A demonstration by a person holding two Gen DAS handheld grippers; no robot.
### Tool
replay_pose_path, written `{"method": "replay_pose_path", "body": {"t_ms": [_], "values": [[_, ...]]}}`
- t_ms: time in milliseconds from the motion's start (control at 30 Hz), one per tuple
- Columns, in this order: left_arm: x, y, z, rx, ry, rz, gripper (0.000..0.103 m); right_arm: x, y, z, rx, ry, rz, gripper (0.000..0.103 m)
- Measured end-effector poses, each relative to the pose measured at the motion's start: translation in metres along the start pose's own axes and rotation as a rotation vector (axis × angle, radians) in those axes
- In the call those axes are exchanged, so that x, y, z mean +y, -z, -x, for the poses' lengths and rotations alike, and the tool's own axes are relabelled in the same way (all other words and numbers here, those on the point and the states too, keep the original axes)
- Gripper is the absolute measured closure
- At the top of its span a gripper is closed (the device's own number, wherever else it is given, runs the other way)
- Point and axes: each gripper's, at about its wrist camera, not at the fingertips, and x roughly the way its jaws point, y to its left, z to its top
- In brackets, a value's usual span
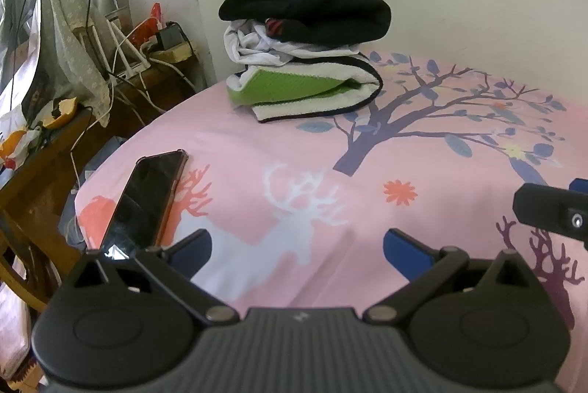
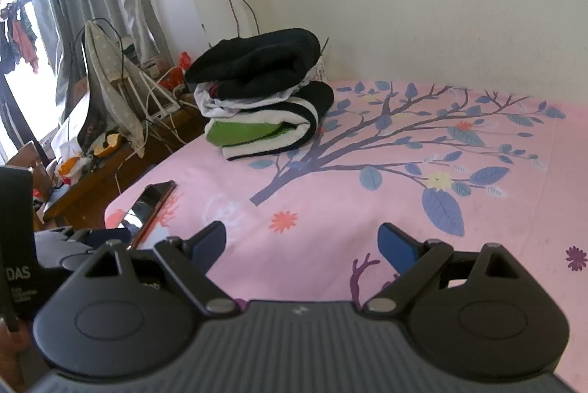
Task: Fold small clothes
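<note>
At far left, a wooden side table (image 1: 47, 157) carries tangled cables and a cloth-draped object (image 1: 70, 36). A black smartphone (image 1: 147, 202) lies near the left edge of the pink printed bedsheet (image 1: 294, 150). Farther back, against the wall, sits the stack of folded clothes (image 1: 305, 51): a black garment on top, white fabric beneath, a green-and-white towel at the bottom. The left gripper (image 1: 297, 249) hovers above the sheet, fingers spread and empty. The right gripper (image 2: 301, 246), beside it to the right, likewise has its fingers released, holding nothing.
</note>
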Motion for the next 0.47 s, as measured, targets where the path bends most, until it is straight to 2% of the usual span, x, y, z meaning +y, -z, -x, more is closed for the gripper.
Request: {"method": "replay_pose_path", "body": {"t_ms": [467], "values": [[-0.0008, 0.0016, -0.003, -0.004, -0.016, -0.006, 0.0, -0.0025, 0.0027, -0.0014, 0.008, 0.002, -0.008, 0.016]]}}
